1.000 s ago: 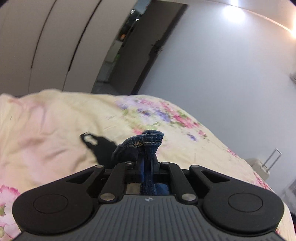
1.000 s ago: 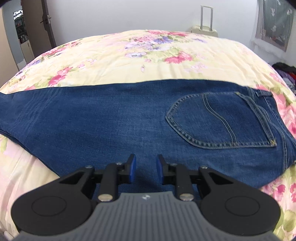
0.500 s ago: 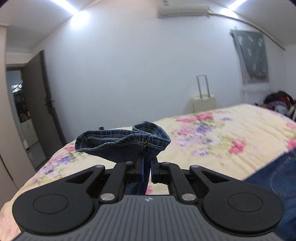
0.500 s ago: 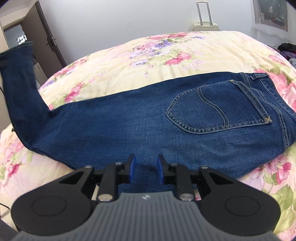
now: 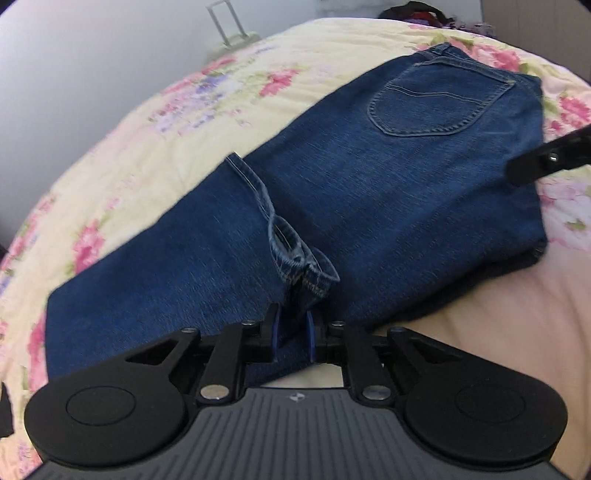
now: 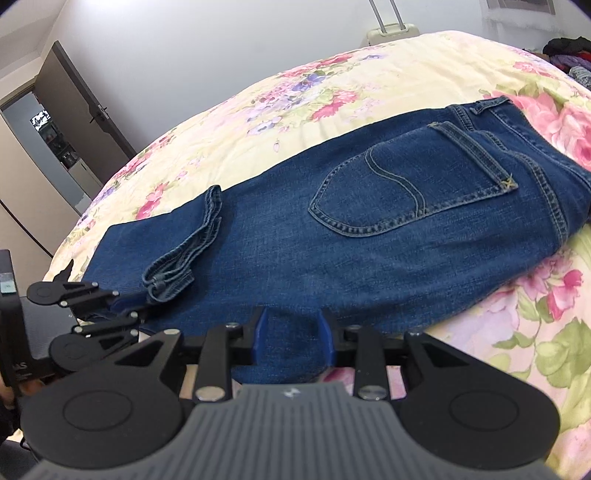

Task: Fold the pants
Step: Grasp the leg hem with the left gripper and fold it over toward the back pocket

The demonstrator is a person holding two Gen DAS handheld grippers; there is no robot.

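Observation:
Blue jeans [image 6: 369,229] lie folded on the floral quilt [image 6: 332,74], back pocket [image 5: 439,103] facing up. The leg hems [image 6: 177,258] rest on the thigh part. My left gripper [image 5: 291,332] sits at the near edge just behind the hems [image 5: 295,258]. Its jaws are opening, and denim lies loosely between the pads. It also shows at the left of the right wrist view, left gripper [image 6: 122,306]. My right gripper [image 6: 291,332] rests on the jeans' near edge. Its jaws are opening, with denim lying between them unpinched. One of its black fingers [image 5: 535,164] shows in the left wrist view.
A pale suitcase [image 6: 391,29] stands behind the bed by the white wall. An open dark door [image 6: 74,99] is at the left. A pile of clothes [image 6: 569,51] lies at the far right. Bare quilt surrounds the jeans.
My left gripper carried the leg hems over from the left and set them down on the thigh part, so the jeans are now folded in half. Both grippers' jaws have widened.

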